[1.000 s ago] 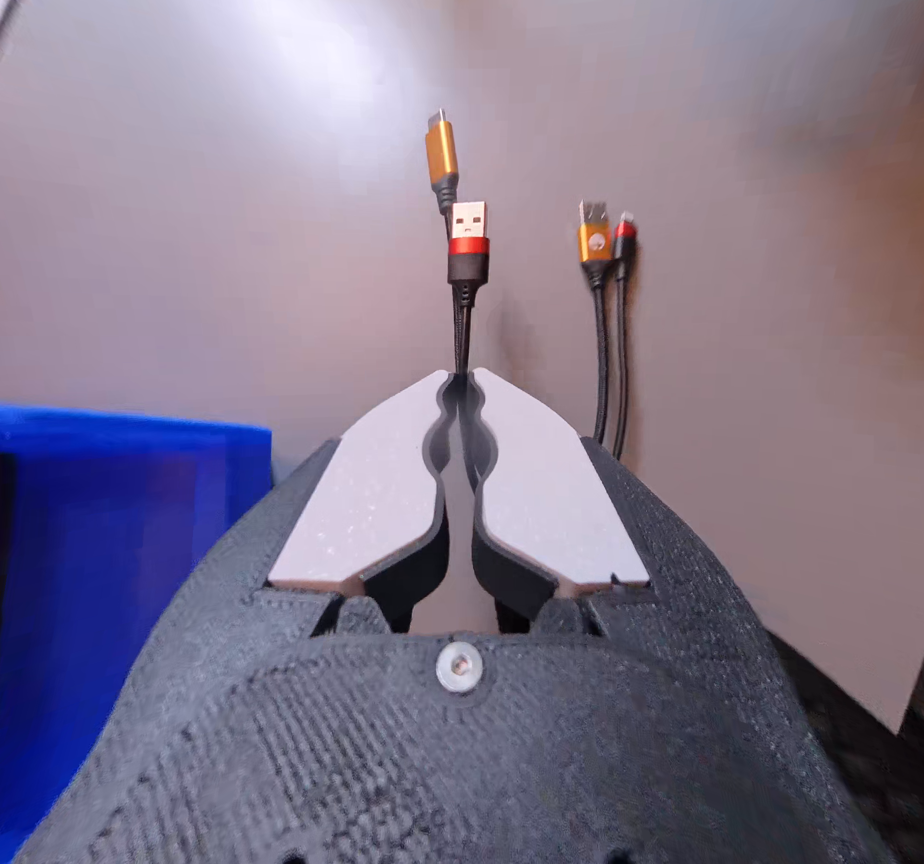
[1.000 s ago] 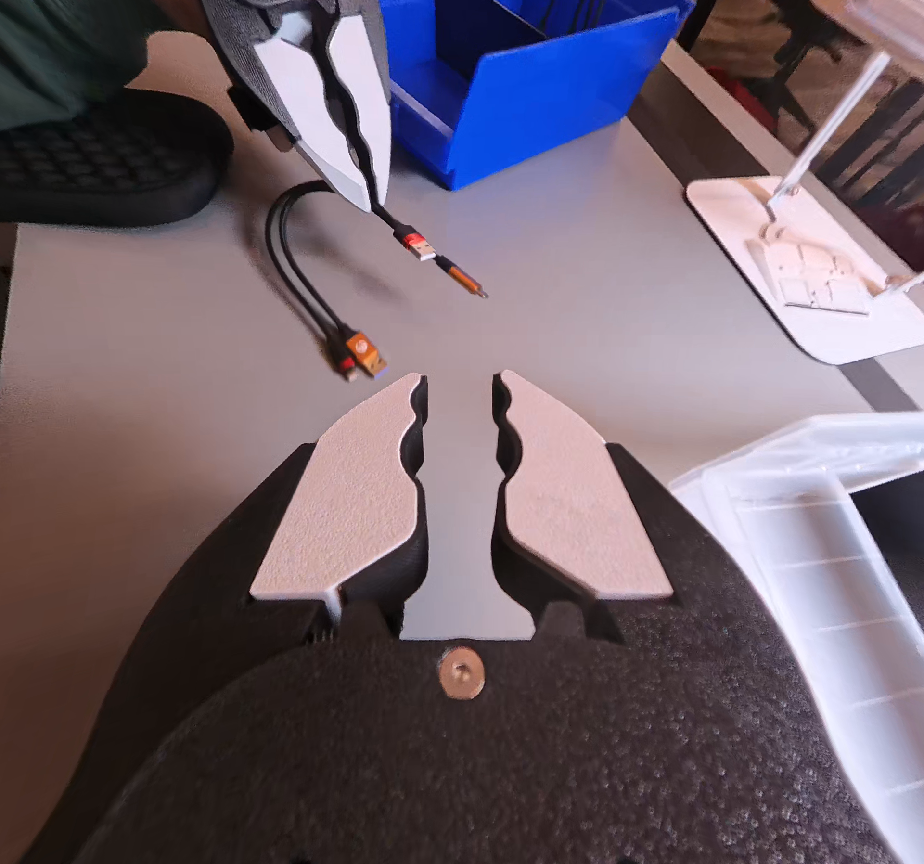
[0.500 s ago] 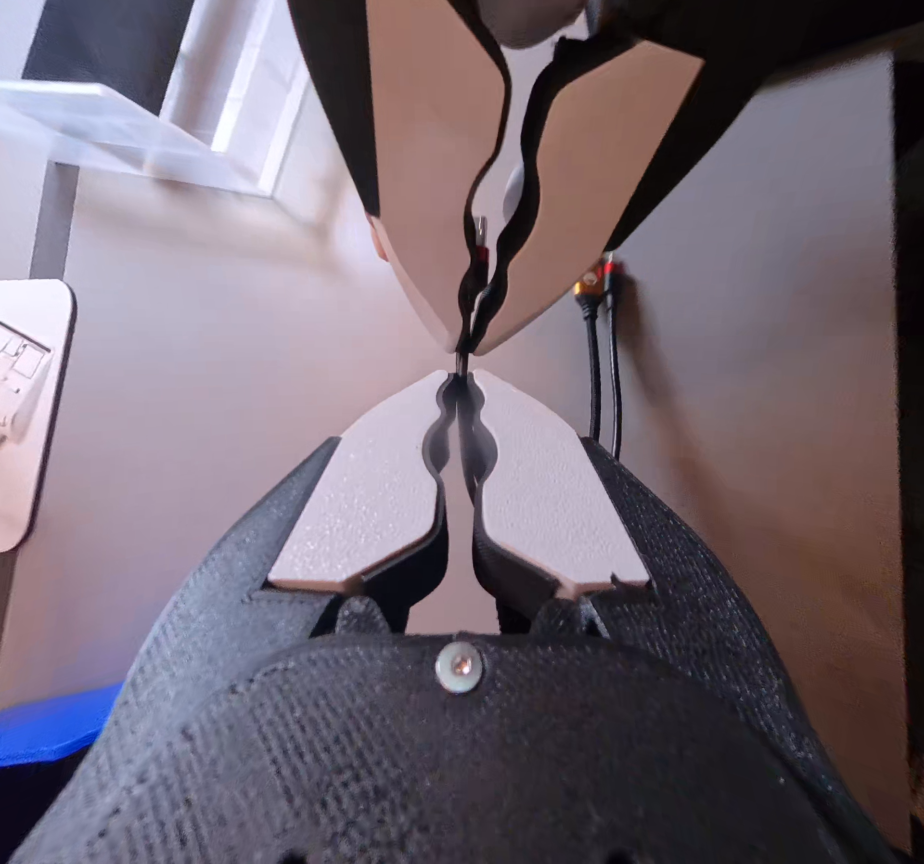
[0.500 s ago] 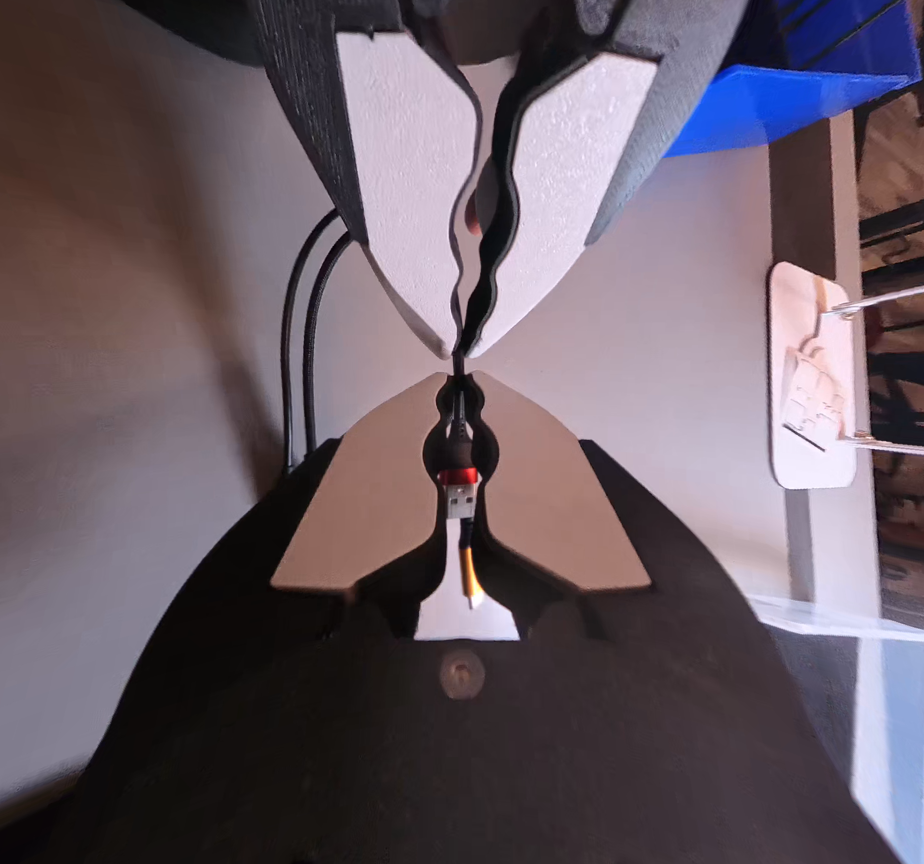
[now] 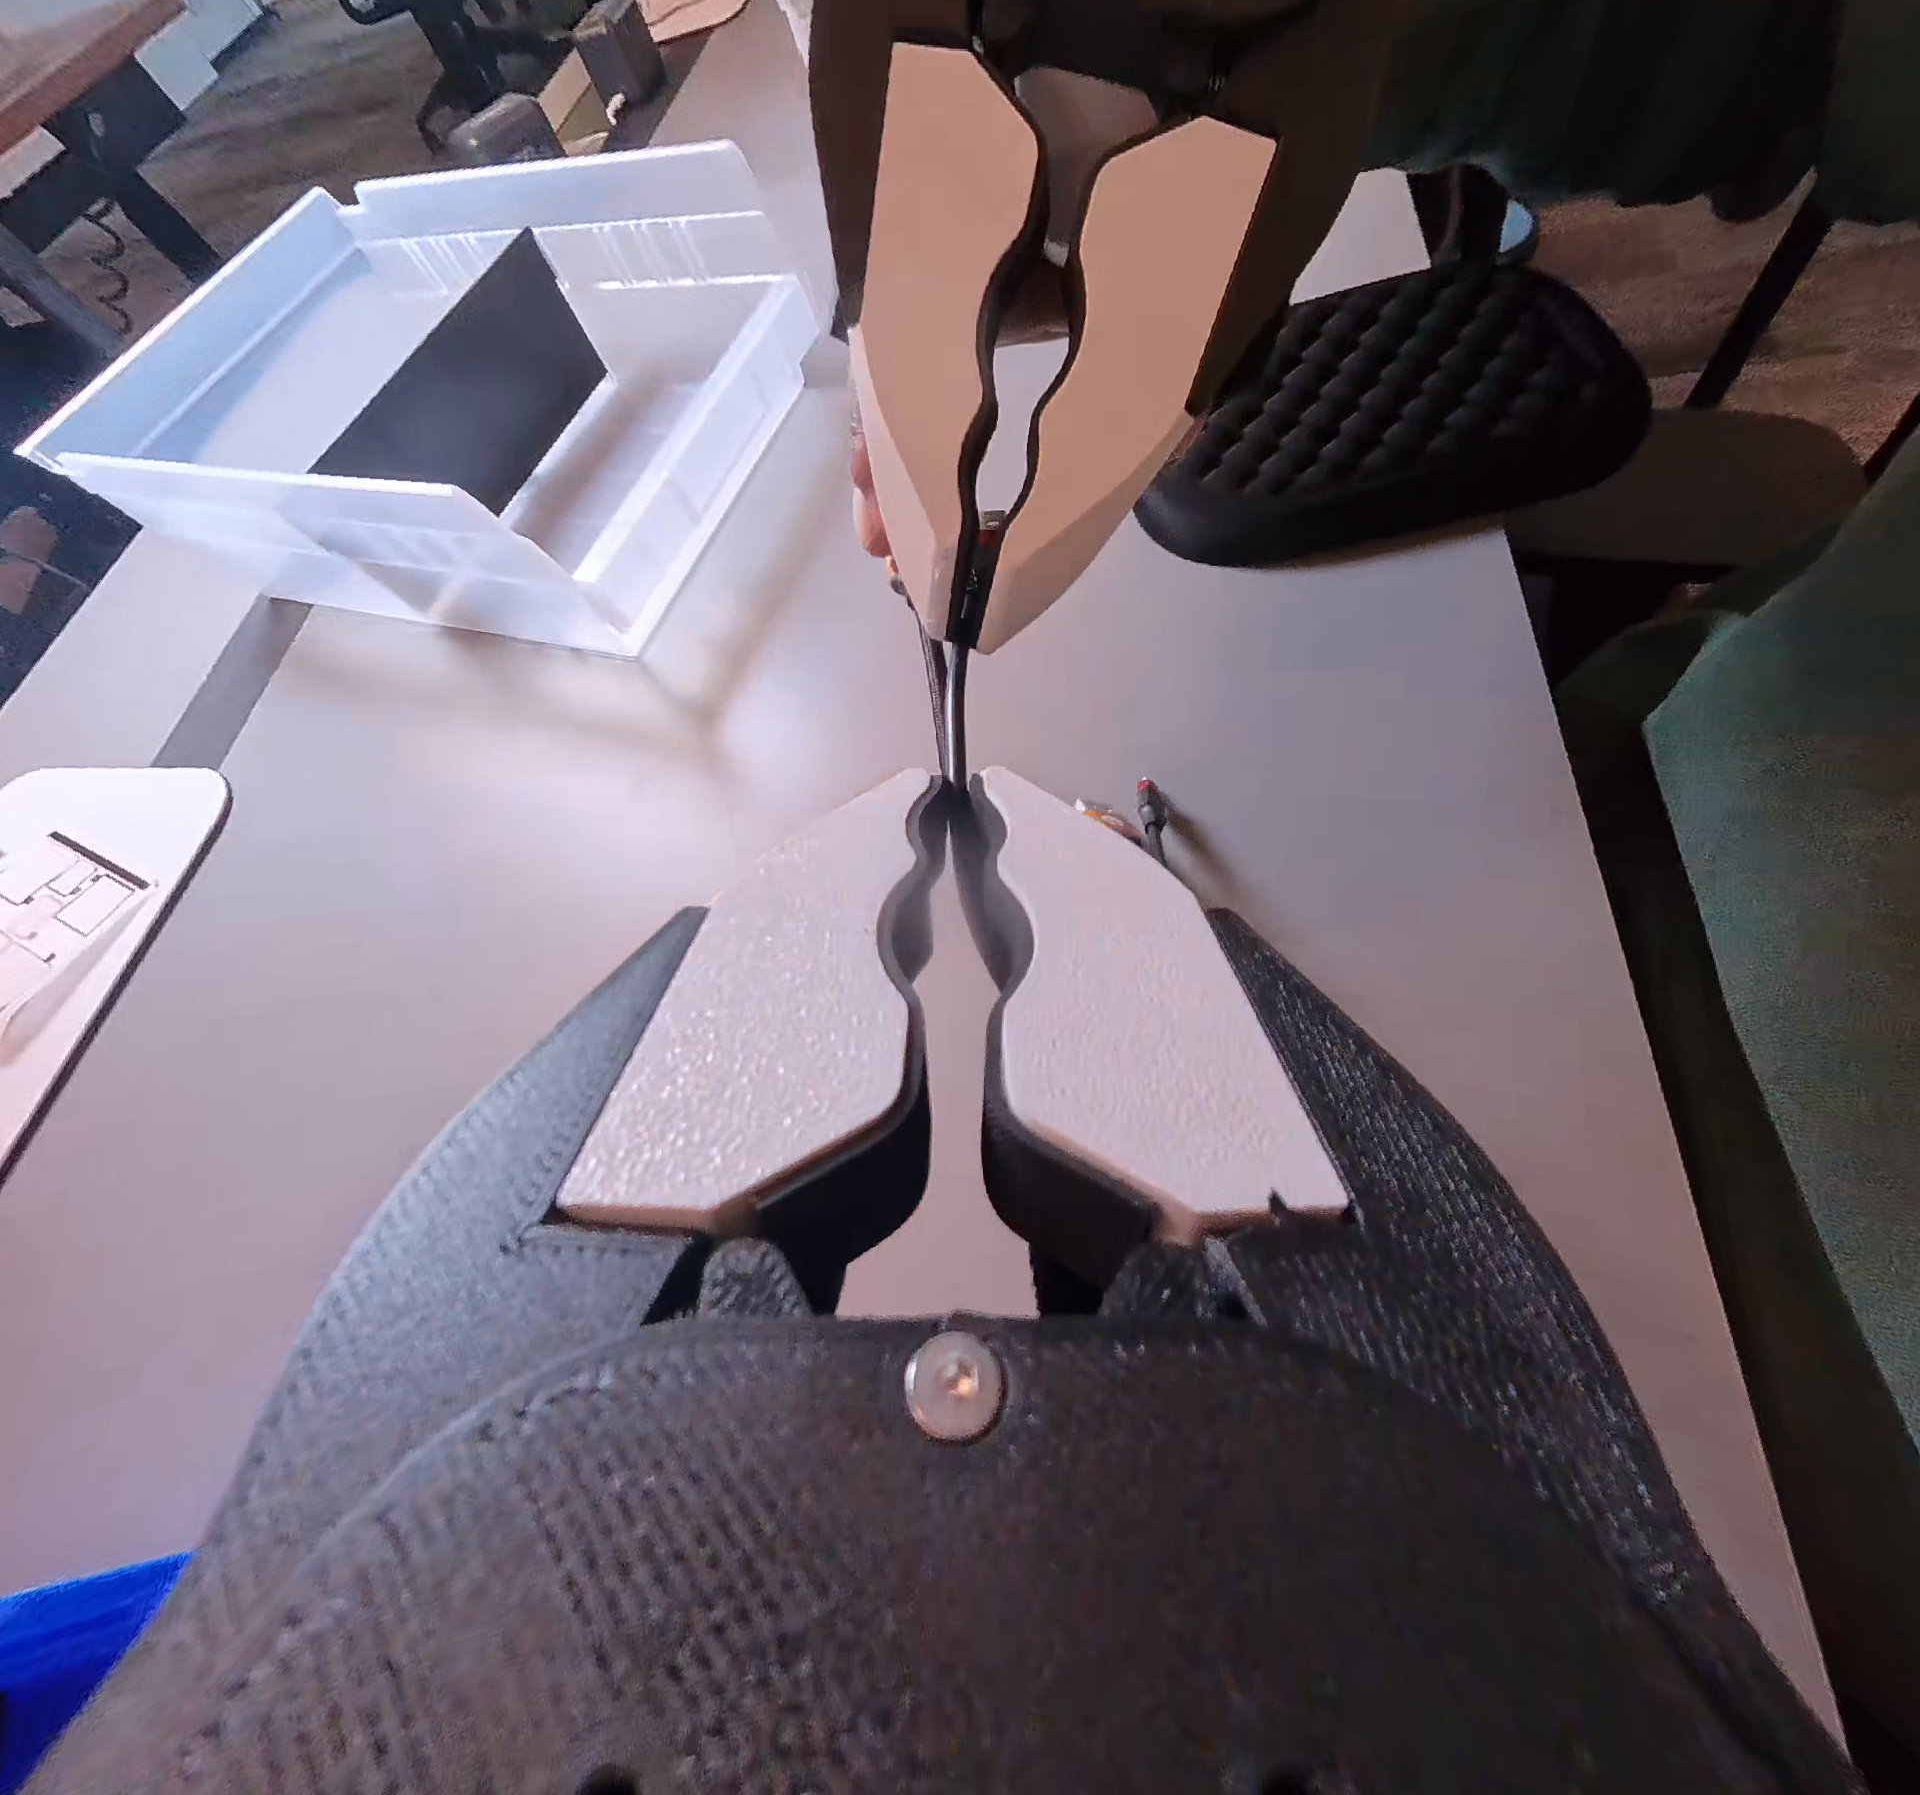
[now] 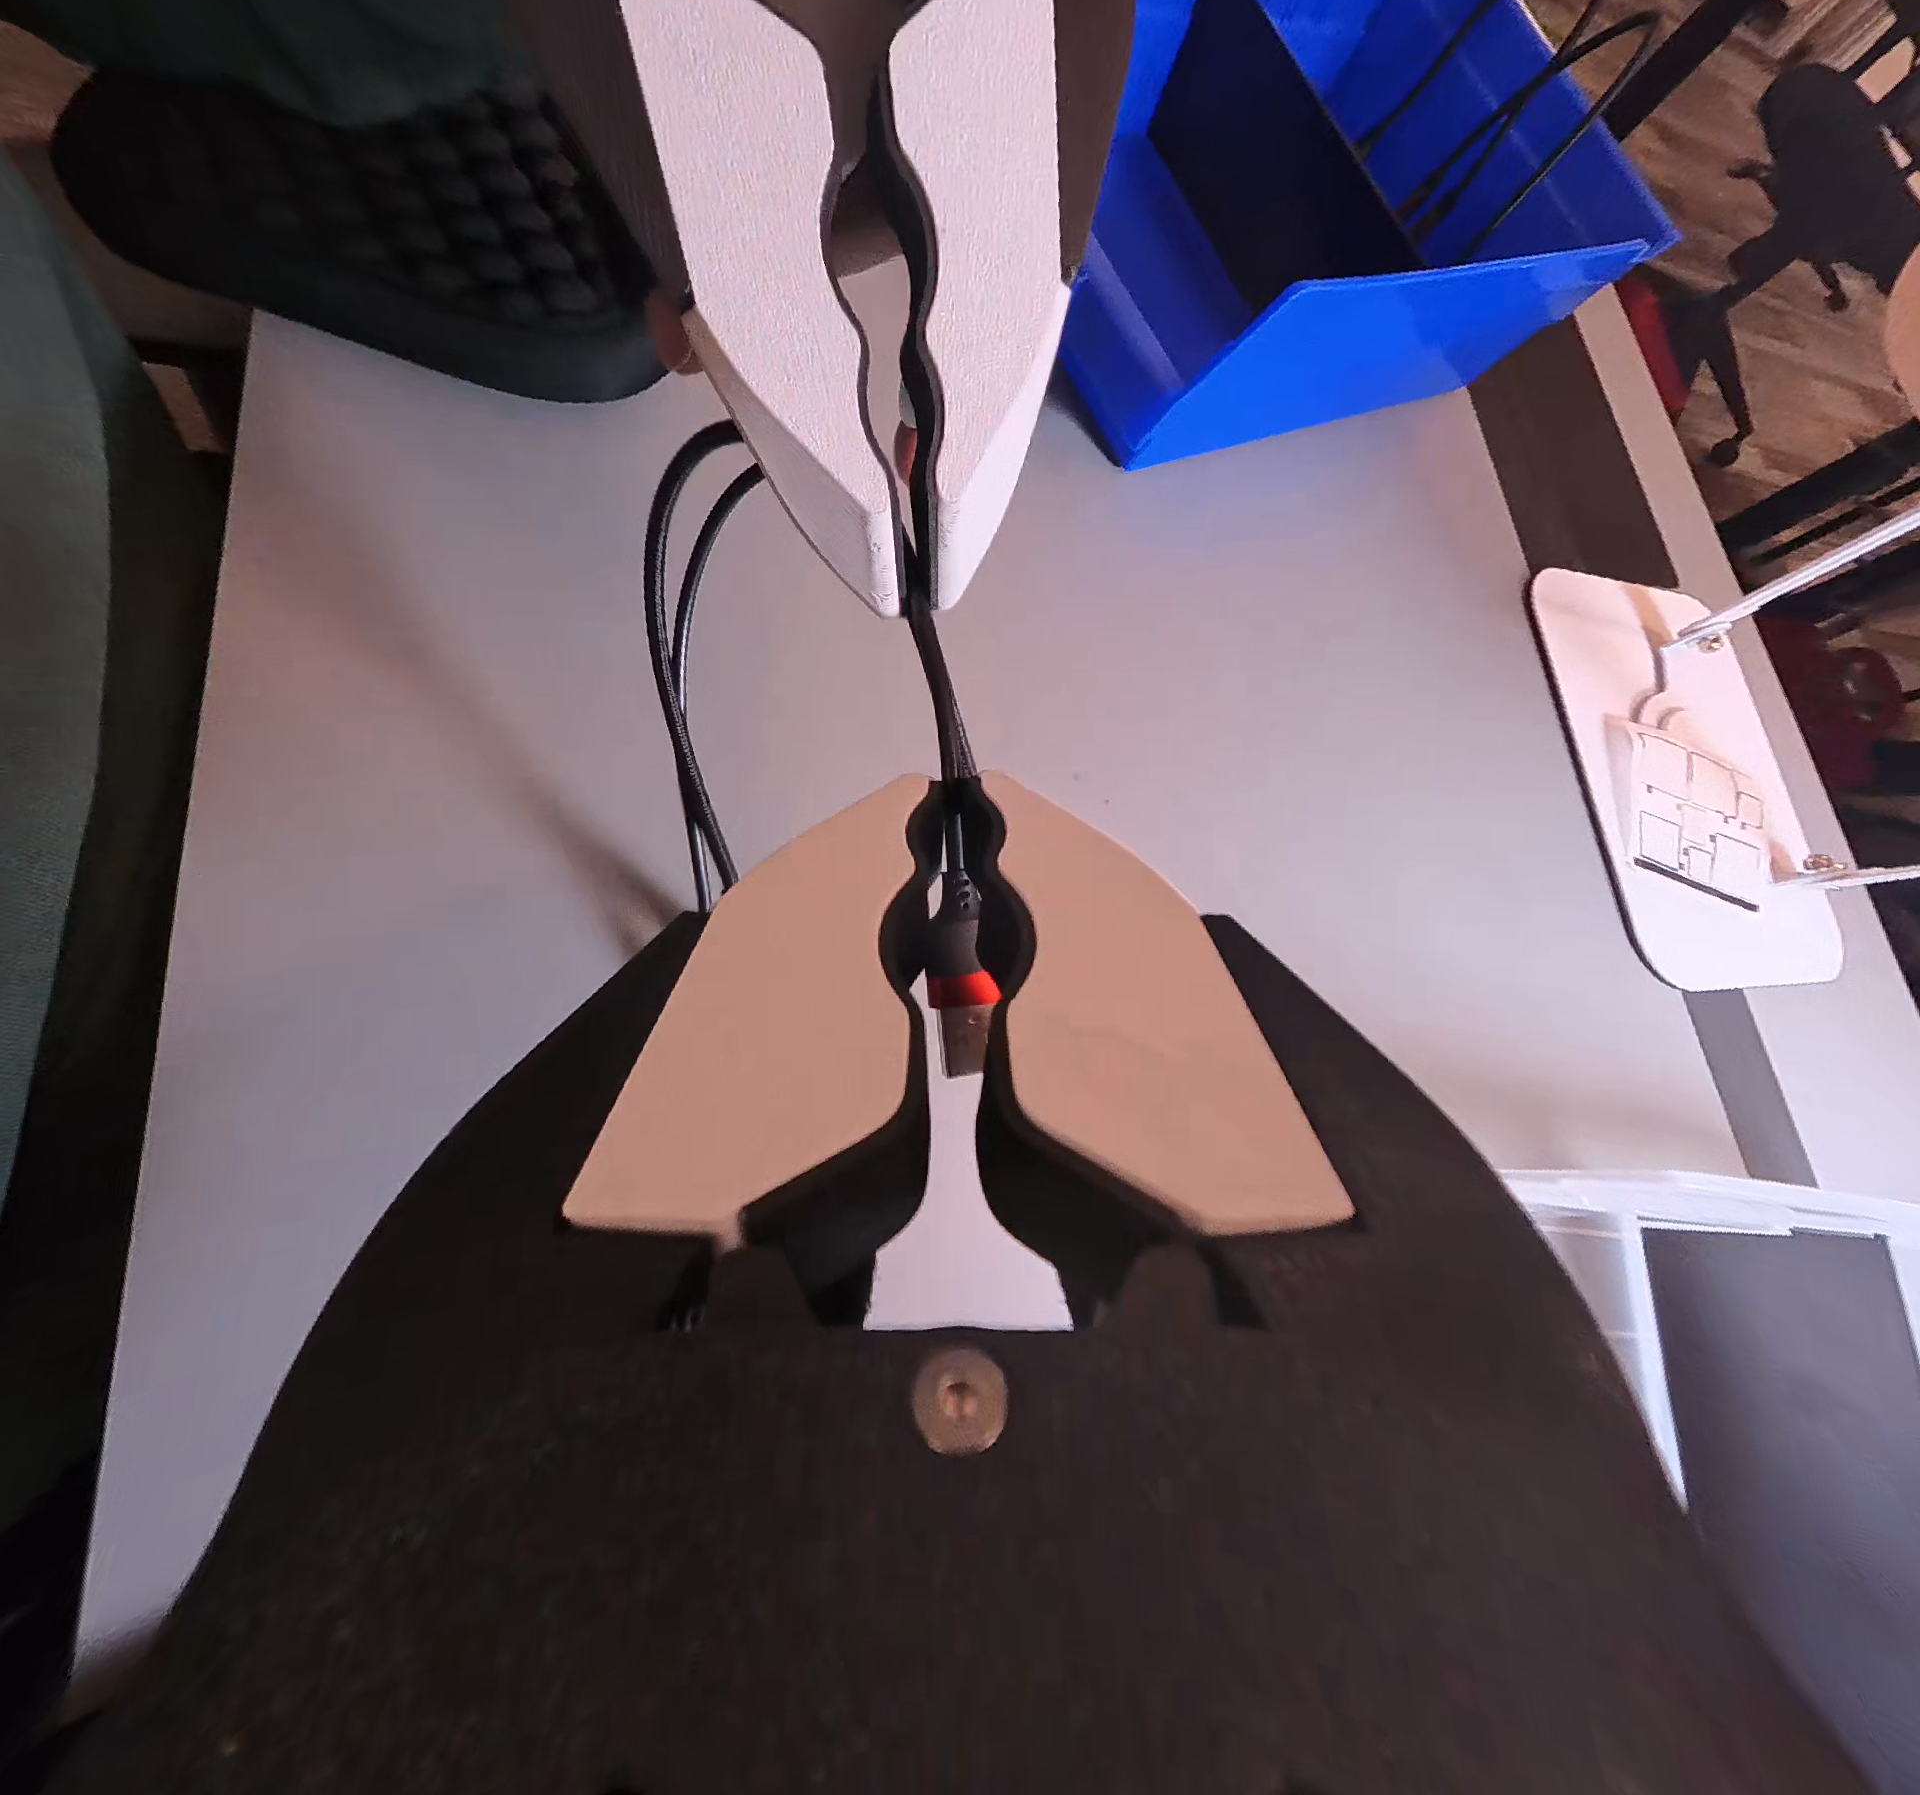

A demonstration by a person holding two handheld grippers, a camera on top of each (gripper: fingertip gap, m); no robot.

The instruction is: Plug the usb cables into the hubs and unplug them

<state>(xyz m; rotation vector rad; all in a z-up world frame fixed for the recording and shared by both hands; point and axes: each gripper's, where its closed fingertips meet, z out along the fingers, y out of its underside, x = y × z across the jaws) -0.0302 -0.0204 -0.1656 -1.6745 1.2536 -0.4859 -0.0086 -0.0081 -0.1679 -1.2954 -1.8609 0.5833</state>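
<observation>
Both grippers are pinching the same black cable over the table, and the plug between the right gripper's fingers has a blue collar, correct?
Not quite: the collar on the plug is red, as the right wrist view shows. The rest stands: left gripper and right gripper both pinch the same black cable over the table.

A black braided cable (image 6: 948, 706) spans between two grippers above the table. Its red-collared USB plug (image 6: 961, 1013) lies inside one's fingers, metal tip free. Two more black cables (image 6: 675, 623) lie looped on the table.

Bright daylight's glaring off the grey table (image 5: 436, 914) ahead, fisheye's bending the edges, and near the gripper it's blurring slightly.
</observation>
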